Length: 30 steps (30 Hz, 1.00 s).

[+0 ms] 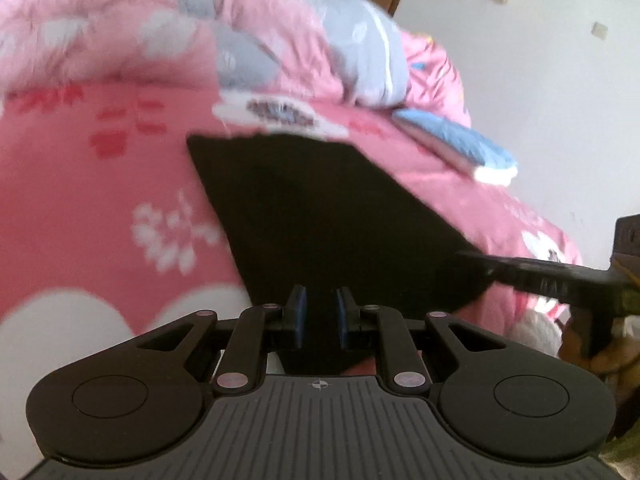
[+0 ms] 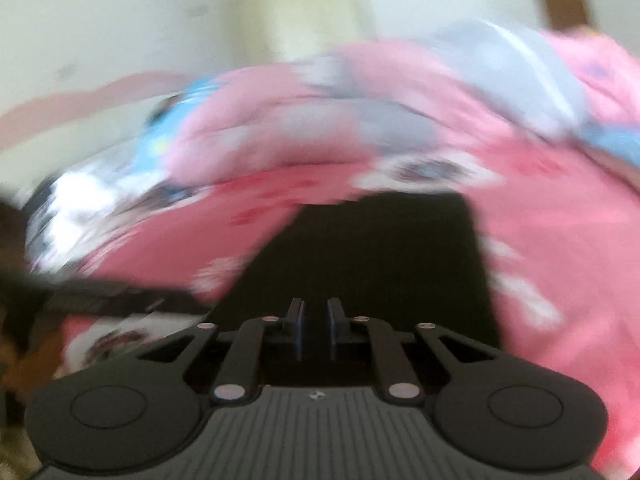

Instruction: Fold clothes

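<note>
A black garment (image 1: pixel 320 208) lies flat on a pink patterned bedspread (image 1: pixel 100 200), its near corner running up between the fingers of my left gripper (image 1: pixel 321 312). The jaws stand nearly together with the cloth pinched between the blue pads. In the right wrist view the same black garment (image 2: pixel 380 260) reaches under and between the narrow-set fingers of my right gripper (image 2: pixel 316 328), which looks shut on its near edge. That view is heavily blurred. The right gripper (image 1: pixel 532 276) also shows as a dark blur at the garment's right corner.
A bunched pink and grey quilt (image 1: pixel 280 32) is heaped at the far side of the bed. A blue and white cloth item (image 1: pixel 460 140) lies beside it. A white wall (image 1: pixel 540 80) stands behind, and dark furniture (image 1: pixel 628 236) sits at the right edge.
</note>
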Each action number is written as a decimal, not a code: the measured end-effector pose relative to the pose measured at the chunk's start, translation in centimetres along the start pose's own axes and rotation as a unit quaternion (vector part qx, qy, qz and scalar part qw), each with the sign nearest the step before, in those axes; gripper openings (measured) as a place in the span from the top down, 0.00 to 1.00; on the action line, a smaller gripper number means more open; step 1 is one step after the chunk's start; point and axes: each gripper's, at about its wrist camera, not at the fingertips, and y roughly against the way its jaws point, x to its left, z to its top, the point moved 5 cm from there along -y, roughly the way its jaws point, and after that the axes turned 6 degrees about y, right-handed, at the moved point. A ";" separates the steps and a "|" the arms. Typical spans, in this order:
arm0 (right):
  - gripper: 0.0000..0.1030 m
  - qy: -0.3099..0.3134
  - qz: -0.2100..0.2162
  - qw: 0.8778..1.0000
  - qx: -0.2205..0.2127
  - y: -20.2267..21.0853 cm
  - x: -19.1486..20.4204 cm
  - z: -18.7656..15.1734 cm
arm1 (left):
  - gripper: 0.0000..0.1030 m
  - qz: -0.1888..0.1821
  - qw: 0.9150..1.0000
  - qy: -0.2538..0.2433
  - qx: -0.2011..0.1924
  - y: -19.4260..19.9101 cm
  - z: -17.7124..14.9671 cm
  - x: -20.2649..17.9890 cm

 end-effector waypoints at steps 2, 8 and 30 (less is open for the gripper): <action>0.89 -0.037 -0.055 0.998 0.020 0.9 -3.3 -1.1 | 0.85 -0.003 1.000 0.008 0.004 -0.1 -0.4 0.2; 0.96 -0.130 -0.149 0.980 -0.009 5.6 -9.3 -1.5 | 0.85 -0.006 1.000 0.013 0.010 -0.2 -0.3 0.5; 0.95 -0.162 0.000 0.986 -0.048 0.2 -5.0 0.5 | 0.85 0.002 0.998 0.065 -0.018 -0.4 2.5 3.4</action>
